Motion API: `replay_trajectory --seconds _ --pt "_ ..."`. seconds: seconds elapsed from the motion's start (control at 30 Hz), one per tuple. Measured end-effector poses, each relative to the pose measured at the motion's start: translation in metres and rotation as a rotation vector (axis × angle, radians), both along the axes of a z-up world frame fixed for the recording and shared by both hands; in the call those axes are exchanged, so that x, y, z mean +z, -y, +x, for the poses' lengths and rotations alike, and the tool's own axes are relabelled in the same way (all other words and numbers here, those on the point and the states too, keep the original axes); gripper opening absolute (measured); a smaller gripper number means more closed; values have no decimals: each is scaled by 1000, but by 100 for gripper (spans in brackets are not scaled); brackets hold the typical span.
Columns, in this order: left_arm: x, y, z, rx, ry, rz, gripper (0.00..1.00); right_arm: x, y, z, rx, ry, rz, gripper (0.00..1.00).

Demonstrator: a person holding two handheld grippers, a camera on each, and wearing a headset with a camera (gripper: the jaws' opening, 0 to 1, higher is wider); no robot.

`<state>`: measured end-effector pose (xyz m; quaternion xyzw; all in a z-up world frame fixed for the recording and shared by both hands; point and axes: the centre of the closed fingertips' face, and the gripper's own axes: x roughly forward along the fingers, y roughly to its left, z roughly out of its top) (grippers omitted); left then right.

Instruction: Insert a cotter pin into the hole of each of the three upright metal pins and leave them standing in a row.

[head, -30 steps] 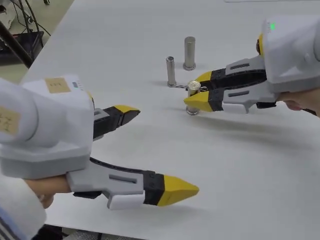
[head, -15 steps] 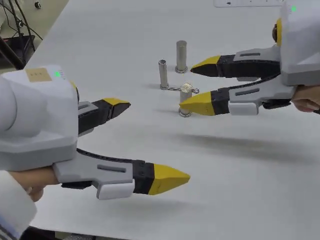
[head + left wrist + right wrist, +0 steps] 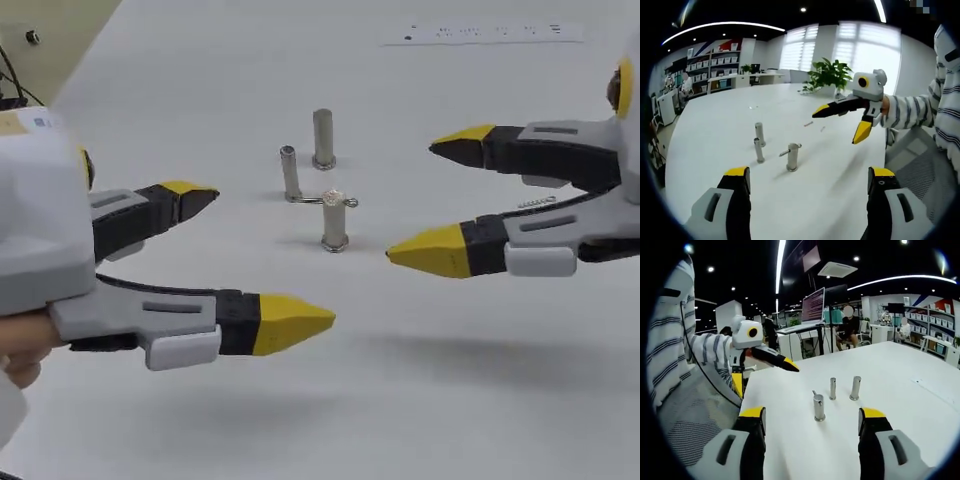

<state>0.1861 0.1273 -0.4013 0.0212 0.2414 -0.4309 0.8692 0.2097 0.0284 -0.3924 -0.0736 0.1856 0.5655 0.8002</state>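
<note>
Three metal pins (image 3: 323,139) stand upright, close together, mid-table (image 3: 450,380). One cotter pin (image 3: 310,198) runs through the head of the nearest. Two tools flank them: the left tool (image 3: 272,254) and right tool (image 3: 410,200) both have their jaws spread wide, grip nothing and touch no pin.

tabletop (image 3: 200,90): carries three upright pins
near pin (image 3: 335,222): foremost of the three
middle pin (image 3: 290,173): behind and left of the near pin
far pin (image 3: 323,138): rearmost, just right of the middle pin
cotter pin (image 3: 308,199): crosswise through the near pin's top, reaching left
left gripper (image 3: 270,255): front-left of the pins, apart
right gripper (image 3: 410,200): right of the near pin, apart
</note>
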Motion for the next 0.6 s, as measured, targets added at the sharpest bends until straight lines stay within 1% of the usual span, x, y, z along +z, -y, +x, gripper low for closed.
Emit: replay_trajectory --seconds 0.03,0.2,0.23,0.33,0.43,0.53,0.6 --pt "1 -2 1 1 1 -2 97 0 2 -1 -4 -1 -1 75" --pt "8 -4 5 11 9 -12 96 7 22 -15 -67 -31 -4 80" --pt "10 -4 6 16 9 -15 95 9 27 -16 -92 -37 -2 81" --pt "15 -5 7 24 13 -16 95 11 38 -23 -129 -56 0 83" --pt "18 -5 8 30 12 -17 94 12 46 -28 -164 -66 -4 84" --pt "21 -6 10 30 8 -20 92 13 57 -35 -217 -95 12 85" --pt "23 -7 12 30 7 -21 90 12 65 -41 -252 -112 8 86"
